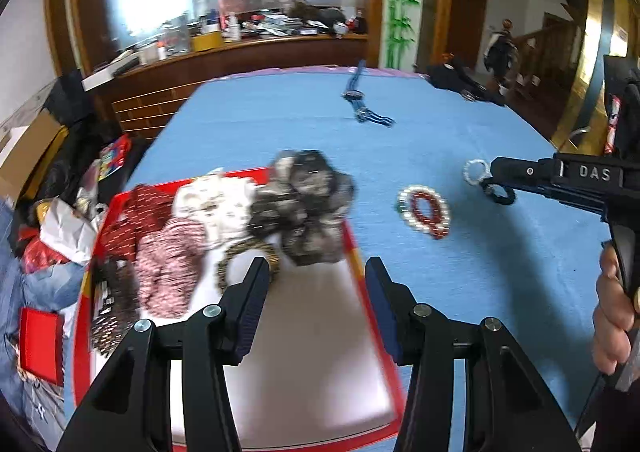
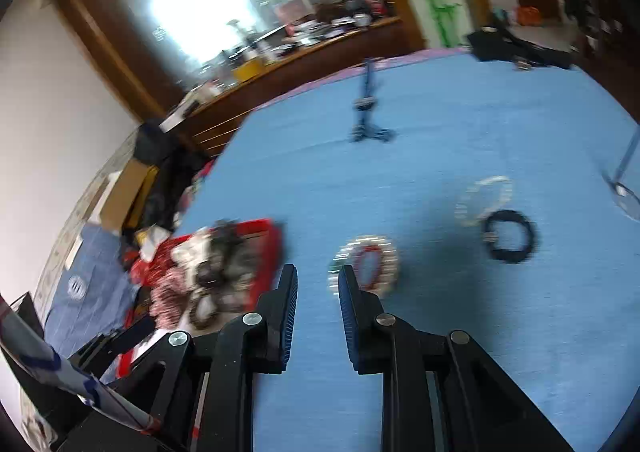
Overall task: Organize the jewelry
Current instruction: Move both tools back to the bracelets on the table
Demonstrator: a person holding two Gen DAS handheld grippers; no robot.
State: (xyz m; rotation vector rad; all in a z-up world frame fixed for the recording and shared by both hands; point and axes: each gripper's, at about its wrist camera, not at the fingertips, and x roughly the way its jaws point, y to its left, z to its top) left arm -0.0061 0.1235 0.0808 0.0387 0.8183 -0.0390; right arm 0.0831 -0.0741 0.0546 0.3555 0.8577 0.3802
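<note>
Blue cloth covers the table [image 1: 280,124] where two hand-held grippers work a jewelry sort. Nearest the lens, left gripper [image 1: 316,272] hangs over the red tray [image 1: 354,248], jaws approx. half apart, nothing btwn them. Its pads sit just above a leopard-print ring [image 1: 240,256] and beside the grey-black scrunchie [image 1: 308,204], which bulges over the tray's right rim. Further left in the tray lie a white scrunchie [image 1: 216,204] and red-and-white patterned ones [image 1: 168,260].

Right gripper [image 2: 318,276] hovers above bare cloth, jaws narrow and empty, w/ the pearl-and-red bead bracelets [image 2: 366,264] just ahead of its tips. Beyond those, a clear bead bracelet [image 2: 486,198] touches a black bracelet [image 2: 510,236]. Far across the table lies a blue strap piece [image 1: 364,100], well apart from the rest.

Risks, as judged from here: both views are smeared, so a fast approach could overshoot the beads and shove them across the cloth. The red string sits inside the pearl one, so a narrow pinch may lift only one or drag both. The overhanging scrunchie looks likely to topple out if the left gripper brushes it. The crowded left end of the tray leaves little room there for more pieces.
</note>
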